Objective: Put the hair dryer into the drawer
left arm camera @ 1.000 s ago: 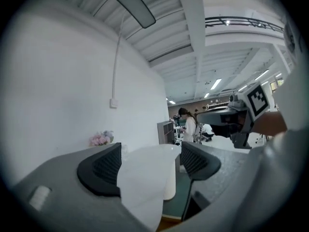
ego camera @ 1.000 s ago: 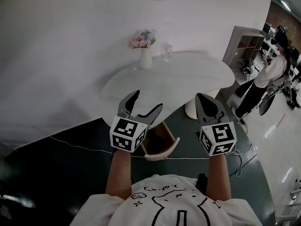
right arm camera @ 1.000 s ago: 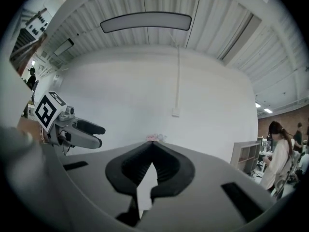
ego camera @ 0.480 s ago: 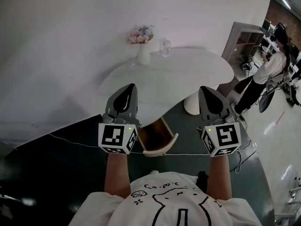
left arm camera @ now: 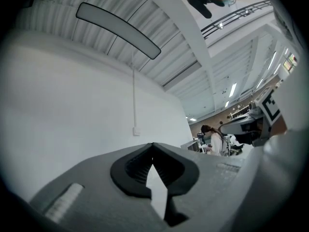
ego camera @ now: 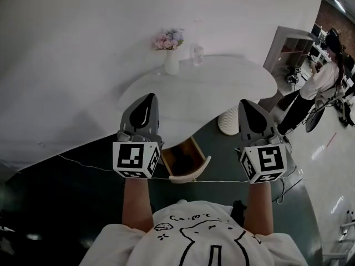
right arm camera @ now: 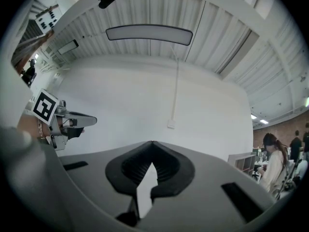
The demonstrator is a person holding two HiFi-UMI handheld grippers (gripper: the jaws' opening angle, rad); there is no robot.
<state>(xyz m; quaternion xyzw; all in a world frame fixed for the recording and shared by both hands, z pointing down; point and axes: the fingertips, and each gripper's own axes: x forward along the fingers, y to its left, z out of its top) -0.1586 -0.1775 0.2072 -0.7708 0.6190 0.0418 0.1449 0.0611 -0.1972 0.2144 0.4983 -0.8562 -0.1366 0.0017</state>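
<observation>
Above and to the left of the open drawer (ego camera: pixel 192 175), the left gripper (ego camera: pixel 146 101) is held up with its jaws pressed together on nothing; its own view shows only wall and ceiling past the closed tips. The right gripper (ego camera: pixel 248 106) stands level with it on the drawer's right, likewise closed and empty. Both point away from the person, over the drawer toward the white table (ego camera: pixel 216 87) that the drawer is pulled out from under.

The hair dryer cannot be found in any view. No gripper carries it and the tabletop beyond the drawer is bare, apart from a vase of flowers (ego camera: pixel 171 64) and a glass (ego camera: pixel 197 58) at its far edge. What shows of the drawer's dark brown inside is in shadow, so it may lie there, but I cannot tell.

A thin white cable (ego camera: pixel 83 164) crosses the floor on the drawer's near side, passing just under its pale front. It could be dragged or pinched if the drawer is pushed in carelessly. With both tools high and aimed above the drawer, a push begun from here would need a sizeable drop. A closed tip landing off-centre on the curved front could skew the drawer on its runners. If the dryer does lie inside with any part over the rim, shutting would jam on it.
</observation>
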